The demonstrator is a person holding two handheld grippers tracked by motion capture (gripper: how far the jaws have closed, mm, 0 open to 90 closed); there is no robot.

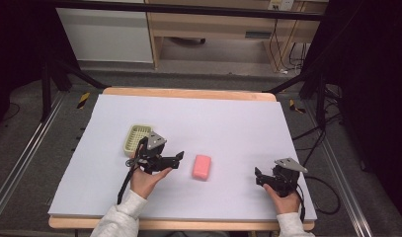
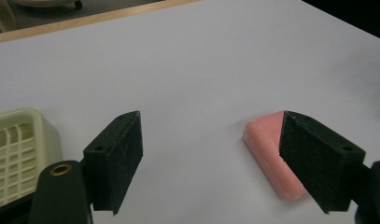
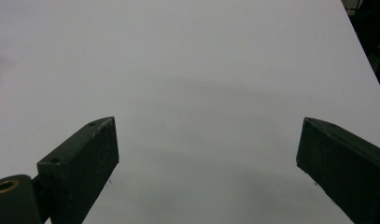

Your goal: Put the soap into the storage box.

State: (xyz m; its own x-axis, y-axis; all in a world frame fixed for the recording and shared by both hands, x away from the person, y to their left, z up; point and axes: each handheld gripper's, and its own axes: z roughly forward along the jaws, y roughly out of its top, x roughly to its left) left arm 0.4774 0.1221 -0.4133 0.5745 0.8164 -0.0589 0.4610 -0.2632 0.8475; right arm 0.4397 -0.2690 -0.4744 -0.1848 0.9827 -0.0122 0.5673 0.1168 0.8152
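Across the wooden frame lies the surface [image 1: 228,123], a pale sheet covering nearly the whole top; it carries 2 loose items, both left of centre, which puts the work within reach of the left hand.

Next in size, the left tool [image 1: 180,157] is held low over the surface by the person's left hand [image 1: 145,180], pointing right toward the pink soap bar [image 1: 202,167]. In the left gripper view its jaws stand wide apart with nothing between them, and the soap bar [image 2: 271,156] lies flat on the surface, partly hidden behind the right-hand jaw rather than centred in the gap. Judged from that offset, the tool is lined up short of a grasp and would need to shift sideways toward the bar before closing.

The right tool [image 1: 258,177] sits near the front right of the surface, well apart from the soap. The right gripper view shows its jaws spread wide and empty over bare sheet; it appears parked clear of the work.

The cream slatted soap dish [image 1: 137,138] rests just behind the left tool, near the bar. It is empty as far as can be seen, and its position suggests it is the intended destination for the soap.
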